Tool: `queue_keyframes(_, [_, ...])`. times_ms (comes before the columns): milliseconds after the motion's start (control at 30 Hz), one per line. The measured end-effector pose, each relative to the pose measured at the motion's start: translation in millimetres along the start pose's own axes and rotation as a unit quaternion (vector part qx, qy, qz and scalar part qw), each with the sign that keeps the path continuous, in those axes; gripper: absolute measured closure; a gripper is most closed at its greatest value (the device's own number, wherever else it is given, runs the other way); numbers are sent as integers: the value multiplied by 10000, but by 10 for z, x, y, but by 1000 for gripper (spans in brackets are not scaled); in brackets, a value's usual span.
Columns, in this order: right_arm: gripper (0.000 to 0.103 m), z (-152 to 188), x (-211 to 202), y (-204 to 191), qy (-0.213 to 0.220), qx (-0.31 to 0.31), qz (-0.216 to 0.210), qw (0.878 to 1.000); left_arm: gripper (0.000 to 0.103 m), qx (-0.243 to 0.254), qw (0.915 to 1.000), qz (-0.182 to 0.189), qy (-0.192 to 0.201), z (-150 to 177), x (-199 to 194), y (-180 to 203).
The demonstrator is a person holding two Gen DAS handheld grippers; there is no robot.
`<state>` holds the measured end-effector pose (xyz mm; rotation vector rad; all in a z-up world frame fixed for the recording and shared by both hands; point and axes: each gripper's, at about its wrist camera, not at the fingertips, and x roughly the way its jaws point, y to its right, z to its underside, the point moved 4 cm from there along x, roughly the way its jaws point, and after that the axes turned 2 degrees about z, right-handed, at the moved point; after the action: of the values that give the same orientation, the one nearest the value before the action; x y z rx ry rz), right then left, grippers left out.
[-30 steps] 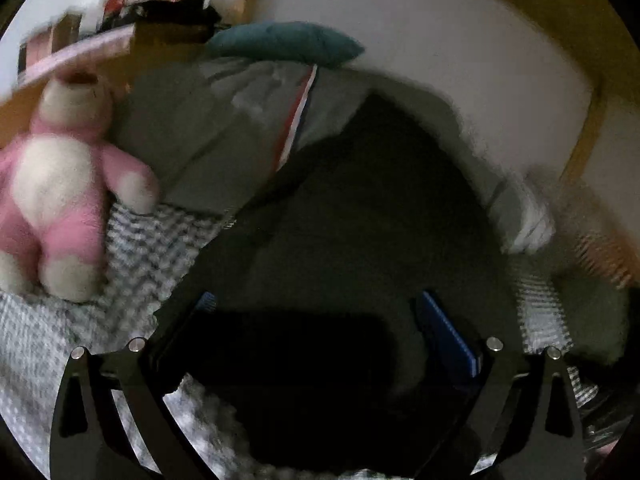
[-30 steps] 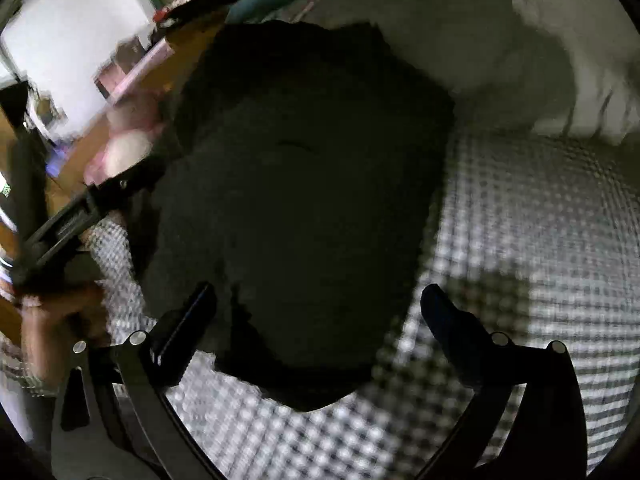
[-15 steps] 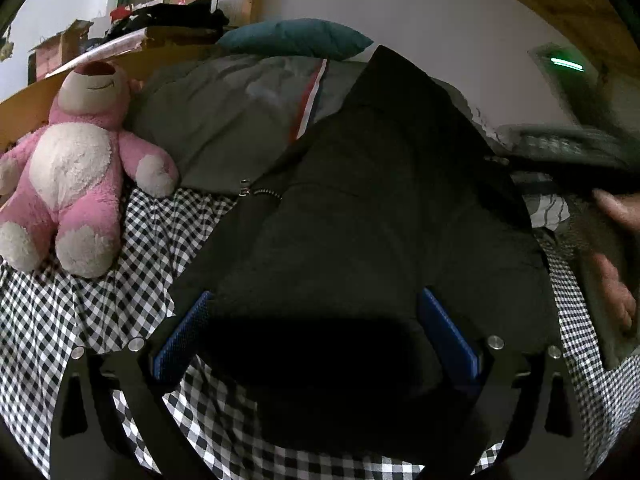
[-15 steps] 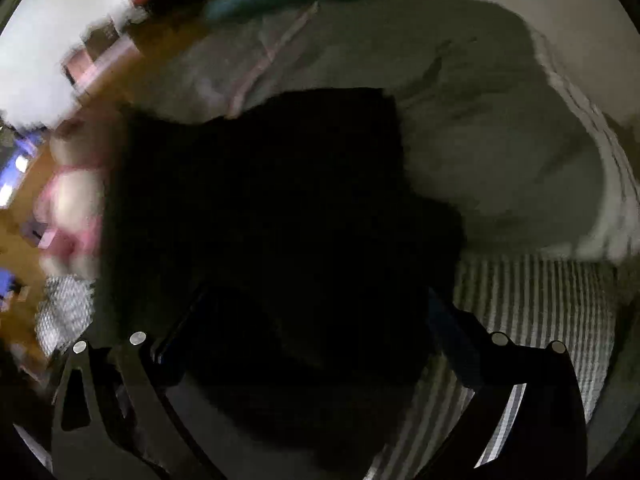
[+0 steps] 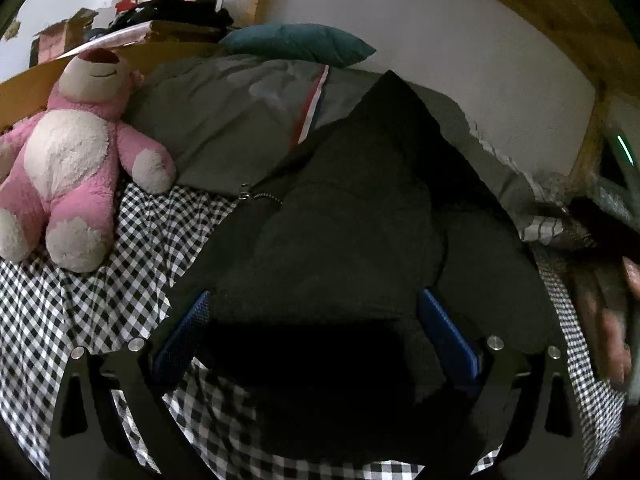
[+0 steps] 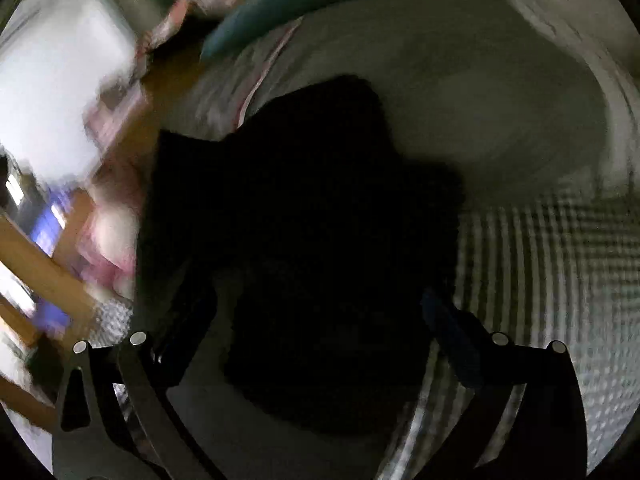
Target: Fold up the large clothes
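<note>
**Black jacket on checked bed**

Your left claw (image 5: 316, 332) is hovering spread wide, gripping nothing, over the black jacket (image 5: 360, 232). Your right claw (image 6: 320, 336), blurred, is likewise gaping above it. The jacket is lying on the checked bed (image 5: 80, 300), beside a pink plush bear (image 5: 68, 160) and grey quilt (image 5: 224, 120).

A home bedroom: checkered bedsheet (image 5: 120, 280), teal pillow (image 5: 298, 42), pink plush bear (image 5: 68, 160).
</note>
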<state>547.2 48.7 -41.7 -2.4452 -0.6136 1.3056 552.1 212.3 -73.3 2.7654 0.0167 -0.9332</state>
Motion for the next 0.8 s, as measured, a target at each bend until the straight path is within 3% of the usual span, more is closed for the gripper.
queue_keyframes(67, [2, 449, -113, 383, -135, 795, -703, 9943, 4, -104, 9999, 63, 23, -5, -11, -9])
queue_keyframes(167, [2, 971, 83, 661, -759, 1588, -1618, 9710, 4, -206, 9997, 117, 108, -14, -26, -13])
queue_keyframes(233, [2, 1170, 208, 647, -973, 1839, -2225, 9525, 4, -186, 9996, 88, 214, -1, -22, -1])
queue_keyframes(300, [2, 1111, 267, 601, -914, 1712, -2338, 9527, 4, -204, 9994, 89, 259, 1, -14, -3])
queue_keyframes(333, [2, 1075, 344, 535, -1092, 1686, -2545, 9460, 4, -216, 9994, 95, 259, -1, -12, -10])
queue_keyframes(433, [2, 1007, 642, 207, -1533, 1404, -2232, 9524, 4, -264, 9993, 104, 227, -2, -10, -22])
queue_keyframes(533, [2, 888, 828, 200, -1737, 1686, -2334, 9418, 4, -356, 9992, 104, 177, -7, 7, -52])
queue_keyframes(800, [6, 950, 646, 266, -1319, 1572, -2435, 9479, 4, -329, 9992, 168, 125, -5, 7, -63])
